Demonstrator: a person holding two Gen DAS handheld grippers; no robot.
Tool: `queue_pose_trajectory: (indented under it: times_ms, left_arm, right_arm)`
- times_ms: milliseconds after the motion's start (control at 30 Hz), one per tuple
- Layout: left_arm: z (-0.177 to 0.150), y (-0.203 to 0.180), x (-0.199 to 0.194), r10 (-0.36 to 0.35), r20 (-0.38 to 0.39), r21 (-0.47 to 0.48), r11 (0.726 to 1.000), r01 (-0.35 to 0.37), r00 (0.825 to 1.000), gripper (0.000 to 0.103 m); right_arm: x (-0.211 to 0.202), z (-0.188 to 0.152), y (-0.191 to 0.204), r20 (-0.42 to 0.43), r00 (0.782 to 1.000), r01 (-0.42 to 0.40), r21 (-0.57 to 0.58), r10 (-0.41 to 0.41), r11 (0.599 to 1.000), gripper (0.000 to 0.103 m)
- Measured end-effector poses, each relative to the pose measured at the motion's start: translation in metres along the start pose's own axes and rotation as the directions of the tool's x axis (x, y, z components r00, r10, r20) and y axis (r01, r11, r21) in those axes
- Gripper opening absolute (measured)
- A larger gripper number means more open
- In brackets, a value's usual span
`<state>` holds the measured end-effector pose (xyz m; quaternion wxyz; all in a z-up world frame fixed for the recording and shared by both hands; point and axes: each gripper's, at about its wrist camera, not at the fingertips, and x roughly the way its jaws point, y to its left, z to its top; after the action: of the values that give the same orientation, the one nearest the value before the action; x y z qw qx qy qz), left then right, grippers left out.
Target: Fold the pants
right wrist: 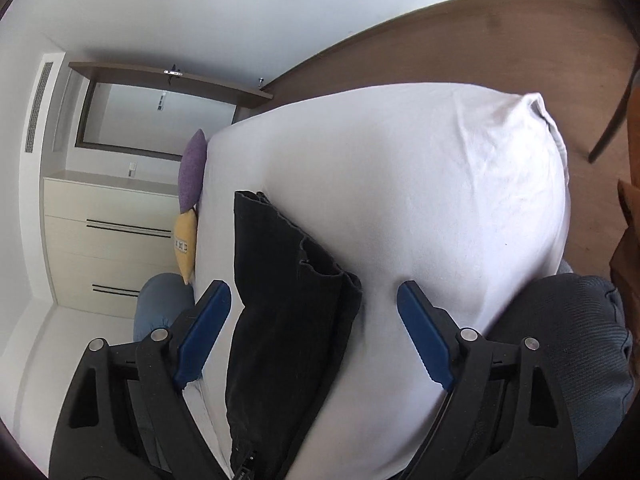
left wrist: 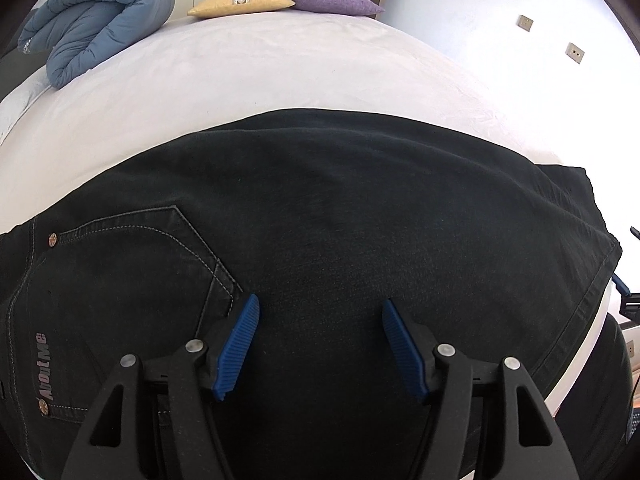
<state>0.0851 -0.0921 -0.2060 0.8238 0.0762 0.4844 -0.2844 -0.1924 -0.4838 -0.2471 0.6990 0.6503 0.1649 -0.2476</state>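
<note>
1. Black pants [left wrist: 320, 220] flat on white bed [left wrist: 240, 72], near edge; legs stacked one on the other, back pocket [left wrist: 132, 264] up at left.
2. Hems [right wrist: 280, 216] lying toward far side in right wrist view.
3. Left gripper [left wrist: 318, 340] spread wide, hovering over fabric, nothing pinched.
4. Right gripper [right wrist: 314, 328] spread wide, straddling leg end, pads clear.
5. Likely remaining: crosswise folds, hems to waistband.

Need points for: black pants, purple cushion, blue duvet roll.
black pants [left wrist: 340, 208], left wrist view, on the flat denim mid-panel.
purple cushion [left wrist: 334, 1], left wrist view, middle of its top face.
blue duvet roll [left wrist: 100, 20], left wrist view, on the quilted upper fold.
</note>
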Motion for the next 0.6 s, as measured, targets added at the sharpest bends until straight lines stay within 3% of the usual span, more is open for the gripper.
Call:
queue_pose_trajectory:
  times_ms: [67,200,333,433,500,600]
  left_arm:
    - [0.0,0.001,0.0,0.003,-0.001,-0.005,1.0,-0.003,1.0,0.066]
    - [0.001,0.003,0.0,0.007,-0.004,-0.011,1.0,-0.007,1.0,0.067]
    - [0.004,0.0,0.001,0.003,-0.009,-0.011,1.0,-0.003,1.0,0.067]
    - [0.004,0.001,0.002,-0.001,-0.01,-0.013,1.0,0.001,1.0,0.067]
    - [0.004,0.003,0.001,-0.004,-0.011,-0.017,1.0,0.004,1.0,0.067]
    - [0.004,0.007,0.0,-0.009,-0.009,-0.022,1.0,0.009,1.0,0.067]
  right_arm:
    - [0.003,-0.01,0.0,-0.001,1.0,-0.021,0.004,0.021,1.0,0.082]
    - [0.026,-0.037,0.009,-0.048,0.996,-0.075,0.032,0.076,0.997,0.067]
    - [0.045,-0.044,0.016,-0.039,0.99,-0.13,0.091,0.134,0.987,0.061]
    - [0.057,-0.042,0.018,-0.029,0.983,-0.175,0.123,0.18,0.977,0.042]
    - [0.066,-0.041,0.01,-0.026,0.98,-0.188,0.162,0.195,0.969,0.019]
    - [0.073,-0.045,0.0,-0.019,0.982,-0.184,0.184,0.19,0.966,0.01]
